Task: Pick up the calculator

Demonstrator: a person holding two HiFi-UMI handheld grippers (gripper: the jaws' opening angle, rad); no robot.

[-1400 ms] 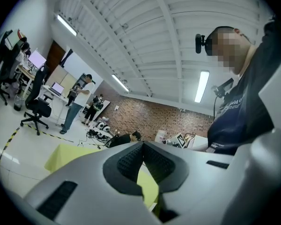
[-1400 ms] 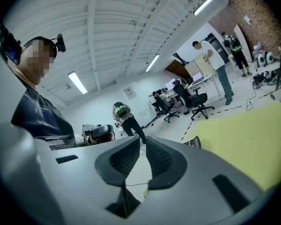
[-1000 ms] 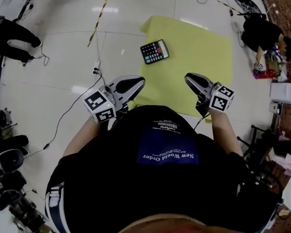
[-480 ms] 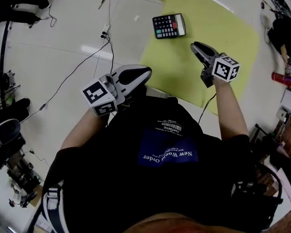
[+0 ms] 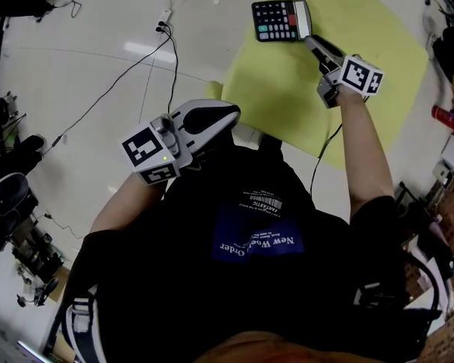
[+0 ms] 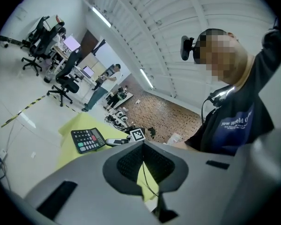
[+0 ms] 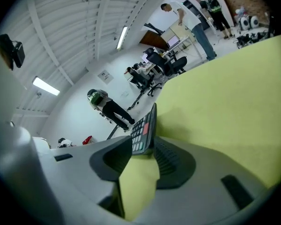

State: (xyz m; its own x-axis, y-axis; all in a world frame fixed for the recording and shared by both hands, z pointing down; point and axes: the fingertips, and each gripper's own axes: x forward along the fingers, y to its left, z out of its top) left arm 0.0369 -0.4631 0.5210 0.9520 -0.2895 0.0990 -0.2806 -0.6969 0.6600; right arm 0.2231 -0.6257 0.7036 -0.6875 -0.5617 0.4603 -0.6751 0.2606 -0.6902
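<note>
The black calculator (image 5: 280, 21) lies flat on a yellow mat (image 5: 287, 97) on the floor. My right gripper (image 5: 312, 42) reaches out to the calculator's right end. Its jaws are opening, and in the right gripper view the calculator (image 7: 144, 125) stands edge-on between the two fingertips of that gripper (image 7: 143, 146), with a gap on each side. My left gripper (image 5: 228, 113) hangs close to my body, well short of the mat's near edge, shut and with nothing in it. In the left gripper view, the calculator (image 6: 87, 140) shows far beyond the left gripper (image 6: 143, 145).
A white power strip (image 5: 164, 17) with black cables lies on the tiled floor left of the mat. Dark equipment (image 5: 15, 195) crowds the left edge. A red bottle (image 5: 444, 116) and clutter sit at the right. Office chairs (image 6: 61, 83) and standing people (image 7: 107, 108) are farther off.
My right gripper has reached forward and down to the calculator's right end, and its jaws have spread. The left gripper has sunk a little near my body.
</note>
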